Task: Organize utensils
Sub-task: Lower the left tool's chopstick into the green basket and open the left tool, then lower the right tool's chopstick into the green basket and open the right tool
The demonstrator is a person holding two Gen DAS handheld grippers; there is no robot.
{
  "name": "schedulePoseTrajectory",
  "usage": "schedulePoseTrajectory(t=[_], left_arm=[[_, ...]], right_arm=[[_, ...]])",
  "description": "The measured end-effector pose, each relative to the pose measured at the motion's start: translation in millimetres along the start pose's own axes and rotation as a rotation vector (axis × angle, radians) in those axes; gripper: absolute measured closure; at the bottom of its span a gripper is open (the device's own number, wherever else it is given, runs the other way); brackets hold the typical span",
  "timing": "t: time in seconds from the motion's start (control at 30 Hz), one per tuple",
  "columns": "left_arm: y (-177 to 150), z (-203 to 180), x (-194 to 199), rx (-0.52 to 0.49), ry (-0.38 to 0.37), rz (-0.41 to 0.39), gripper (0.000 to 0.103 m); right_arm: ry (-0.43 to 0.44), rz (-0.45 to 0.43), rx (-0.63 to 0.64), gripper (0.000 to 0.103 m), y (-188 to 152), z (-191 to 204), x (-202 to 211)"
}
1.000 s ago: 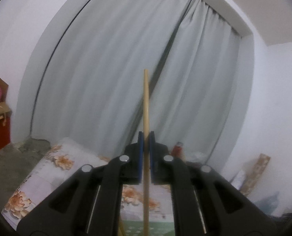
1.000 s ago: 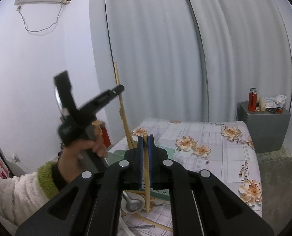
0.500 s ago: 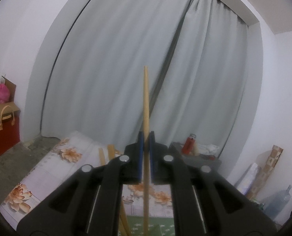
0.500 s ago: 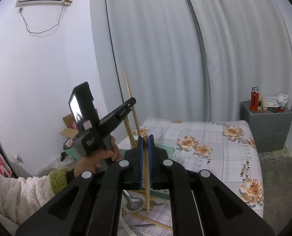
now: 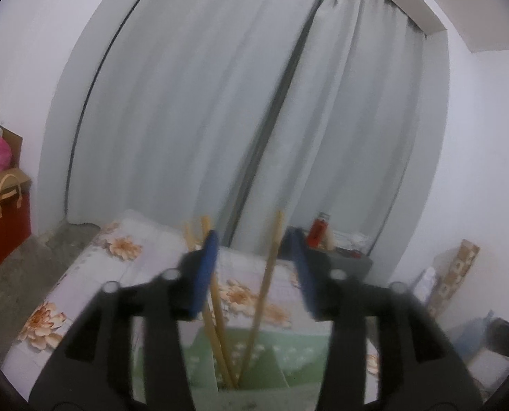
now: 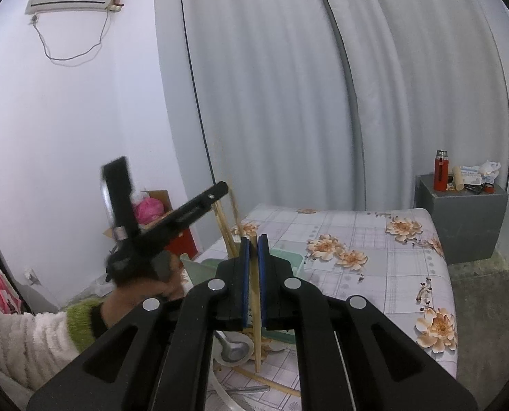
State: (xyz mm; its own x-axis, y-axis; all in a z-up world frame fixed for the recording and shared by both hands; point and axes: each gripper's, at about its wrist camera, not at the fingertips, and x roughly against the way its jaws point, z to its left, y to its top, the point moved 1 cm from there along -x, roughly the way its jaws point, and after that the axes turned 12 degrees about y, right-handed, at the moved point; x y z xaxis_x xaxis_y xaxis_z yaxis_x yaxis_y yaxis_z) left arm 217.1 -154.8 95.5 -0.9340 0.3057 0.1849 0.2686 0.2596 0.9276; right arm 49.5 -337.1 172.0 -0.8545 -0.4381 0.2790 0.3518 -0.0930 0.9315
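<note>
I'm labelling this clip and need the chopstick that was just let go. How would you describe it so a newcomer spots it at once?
Start at the floral-cloth table and find the green holder on it, seen in the left wrist view. Three chopsticks stand in it between the open pads of the left hand-held gripper, whose jaws have just been opening. Yours is the released chopstick, leaning alone to the right, apart from the pair on the left.

Chopsticks (image 5: pixel 264 294) stood in holder (image 5: pixel 254 363) on worktop (image 6: pixel 374 239); spoon (image 6: pixel 232 347) laid in dish (image 6: pixel 220 359) before it; cabinet (image 6: pixel 460 219) placed right of worktop.
</note>
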Motion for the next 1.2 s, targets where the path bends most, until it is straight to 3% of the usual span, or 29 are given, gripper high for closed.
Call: schedulePoseTrajectory(t=[0.17,0.37,0.83,1.2], left_arm=[[12,7,42,-0.017,-0.032,-0.020,0.035],[17,27,97,-0.049,-0.041,-0.021,0.023],[-30,98,148,-0.050,0.061,0.139,0.019],[-35,122,156,-0.014,0.099,0.139,0.018]], right_arm=[[-0.004,-0.014,0.012,0.098,5,6,6],[-0.006,-0.057,0.048,0.098,25,16,17],[0.038,-0.119,0.134,0.098,97,37,-6],[0.021,-0.121,0.150,0.098,118,40,-56]])
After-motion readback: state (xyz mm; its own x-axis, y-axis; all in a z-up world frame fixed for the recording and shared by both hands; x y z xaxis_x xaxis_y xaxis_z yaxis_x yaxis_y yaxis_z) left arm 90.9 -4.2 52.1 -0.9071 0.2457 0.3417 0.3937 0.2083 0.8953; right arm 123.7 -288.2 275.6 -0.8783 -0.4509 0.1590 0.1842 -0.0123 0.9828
